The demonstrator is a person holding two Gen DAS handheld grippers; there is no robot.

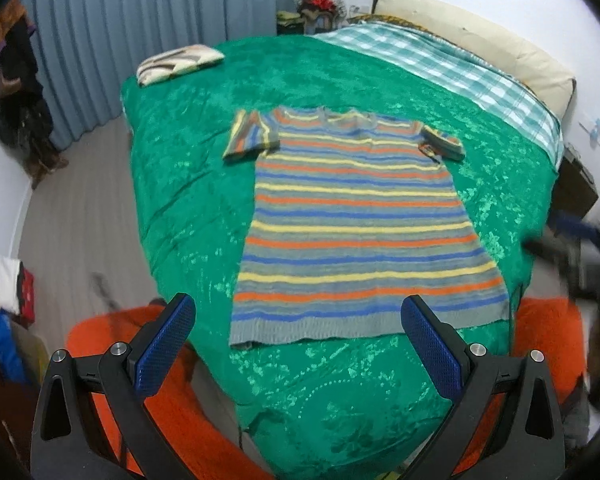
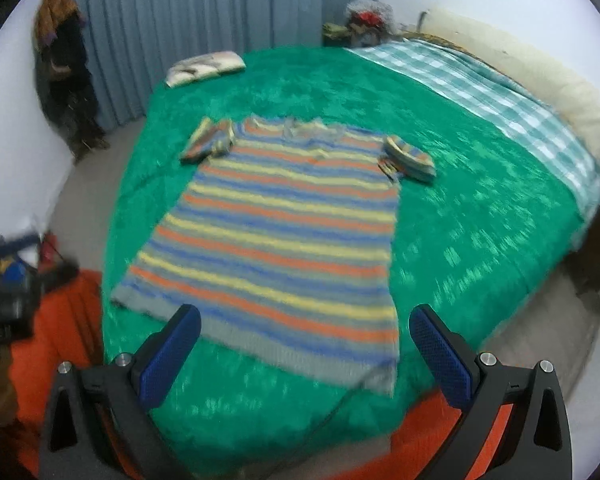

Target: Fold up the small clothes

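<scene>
Striped shirt (image 1: 364,220) flat on bed (image 1: 188,152); both claws (image 1: 298,344) (image 2: 305,354) agape, empty. Best pinched by hem corners, lifted evenly.

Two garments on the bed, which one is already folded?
The cream patterned one at the far corner by the curtain; it is a compact bundle. The striped top lies spread flat, sleeves out.

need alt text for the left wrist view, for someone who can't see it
A small striped knit top lies spread flat, hem nearest the camera, on a green bedspread. The left gripper is open and empty in the foreground, its blue fingers framing the hem. A folded striped garment sits at the bed's far left corner, before a blue-grey curtain.
</scene>
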